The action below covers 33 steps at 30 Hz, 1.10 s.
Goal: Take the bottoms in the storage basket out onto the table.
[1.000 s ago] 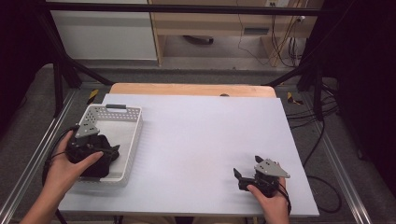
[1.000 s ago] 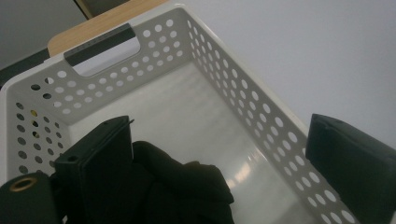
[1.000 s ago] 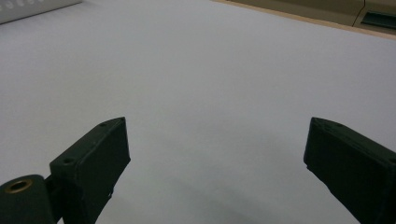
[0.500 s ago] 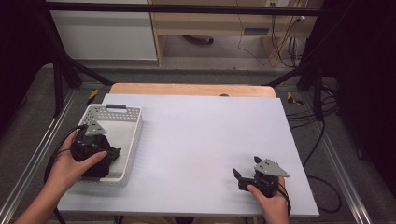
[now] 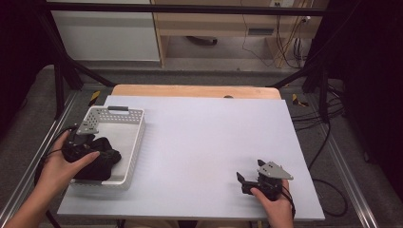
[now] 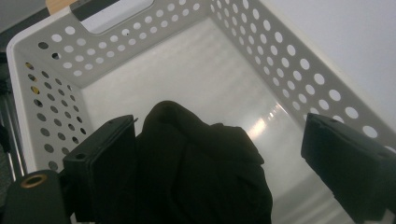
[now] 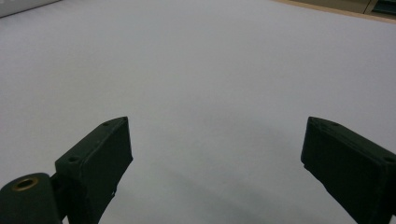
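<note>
A white perforated basket stands at the table's left side, and a black cloth lies bunched in its near end. My left gripper reaches down into the basket over the cloth. In the left gripper view, the left gripper has its jaws wide apart; the black cloth lies between them against the left jaw, and the basket wall rises beyond. My right gripper rests near the table's front right, open. In the right gripper view, the right gripper has bare table between its jaws.
The pale grey table top stretches between the two hands. A wooden strip runs along its far edge. Black frame legs and loose cables stand on the floor to the right and behind.
My left hand and gripper have shifted slightly left and back inside the basket. The right gripper has stayed in place.
</note>
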Tool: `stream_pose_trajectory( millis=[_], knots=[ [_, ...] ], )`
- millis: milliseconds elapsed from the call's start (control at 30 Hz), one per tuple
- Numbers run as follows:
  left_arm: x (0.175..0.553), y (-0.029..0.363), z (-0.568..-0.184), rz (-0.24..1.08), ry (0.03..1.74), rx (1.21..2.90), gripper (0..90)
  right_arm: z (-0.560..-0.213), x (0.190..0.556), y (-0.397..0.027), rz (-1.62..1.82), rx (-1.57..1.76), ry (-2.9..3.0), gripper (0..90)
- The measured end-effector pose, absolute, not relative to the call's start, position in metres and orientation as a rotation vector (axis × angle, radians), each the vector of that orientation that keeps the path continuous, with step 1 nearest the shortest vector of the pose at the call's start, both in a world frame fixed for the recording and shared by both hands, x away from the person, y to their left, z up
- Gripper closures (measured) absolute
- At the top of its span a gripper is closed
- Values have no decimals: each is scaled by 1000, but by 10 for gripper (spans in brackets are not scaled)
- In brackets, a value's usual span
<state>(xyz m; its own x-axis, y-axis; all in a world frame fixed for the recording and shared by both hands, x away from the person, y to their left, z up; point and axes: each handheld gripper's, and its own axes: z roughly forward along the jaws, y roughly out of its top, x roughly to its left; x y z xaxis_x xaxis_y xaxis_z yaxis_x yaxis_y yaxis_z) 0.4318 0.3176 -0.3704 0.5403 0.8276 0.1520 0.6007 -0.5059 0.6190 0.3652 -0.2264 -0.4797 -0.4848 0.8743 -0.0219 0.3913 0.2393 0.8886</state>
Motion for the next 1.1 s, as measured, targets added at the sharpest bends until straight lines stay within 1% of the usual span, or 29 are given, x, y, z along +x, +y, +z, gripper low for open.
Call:
stream_pose_trajectory(
  millis=[267, 633, 900, 1100],
  knots=[
    [428, 321, -366, 596, 1155, 2259, 104, -481, 366, -226, 1183, 1148, 1991, 85],
    [428, 329, -364, 541, 1193, 2269, 93, -481, 366, -225, 1167, 1149, 1979, 84],
    [429, 328, -359, 559, 1190, 2288, 94, -480, 365, -225, 1160, 1154, 1975, 84],
    [429, 331, -358, 549, 1196, 2301, 96, -481, 366, -224, 1160, 1149, 1981, 84]
  ],
)
